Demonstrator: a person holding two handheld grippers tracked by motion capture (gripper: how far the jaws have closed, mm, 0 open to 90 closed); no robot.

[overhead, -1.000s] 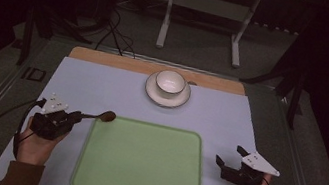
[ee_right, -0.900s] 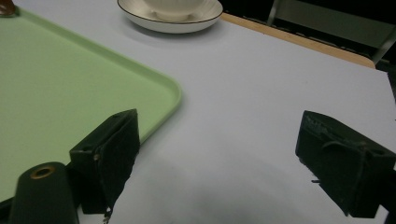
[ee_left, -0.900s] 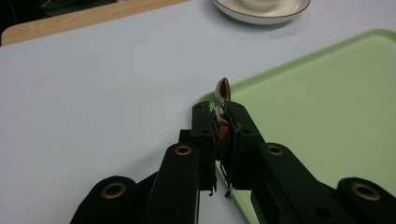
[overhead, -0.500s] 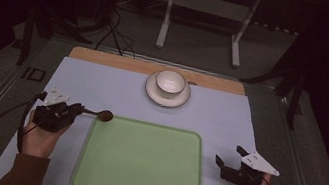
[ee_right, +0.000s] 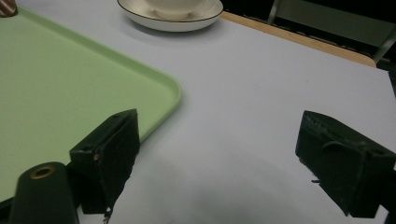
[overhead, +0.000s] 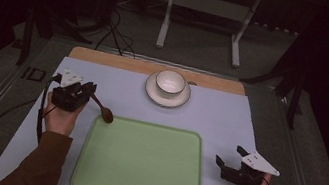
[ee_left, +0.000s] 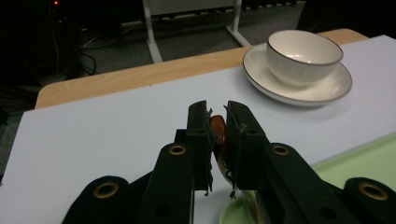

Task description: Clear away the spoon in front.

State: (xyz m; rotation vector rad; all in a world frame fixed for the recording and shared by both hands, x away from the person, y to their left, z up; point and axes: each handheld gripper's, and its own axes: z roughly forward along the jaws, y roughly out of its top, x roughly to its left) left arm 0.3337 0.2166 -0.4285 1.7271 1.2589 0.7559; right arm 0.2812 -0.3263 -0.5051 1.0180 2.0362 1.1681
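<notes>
Left gripper view: spoon [ee_left: 218,135] clamped between left tongs [ee_left: 216,122].

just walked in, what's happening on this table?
A person works two handheld grippers. The left gripper is shut on a brown wooden spoon, held by its handle with the bowl end over the near-left corner of the green tray. The right gripper is open and rests on the table right of the tray. A white bowl sits on a saucer at the far edge, untouched.
</notes>
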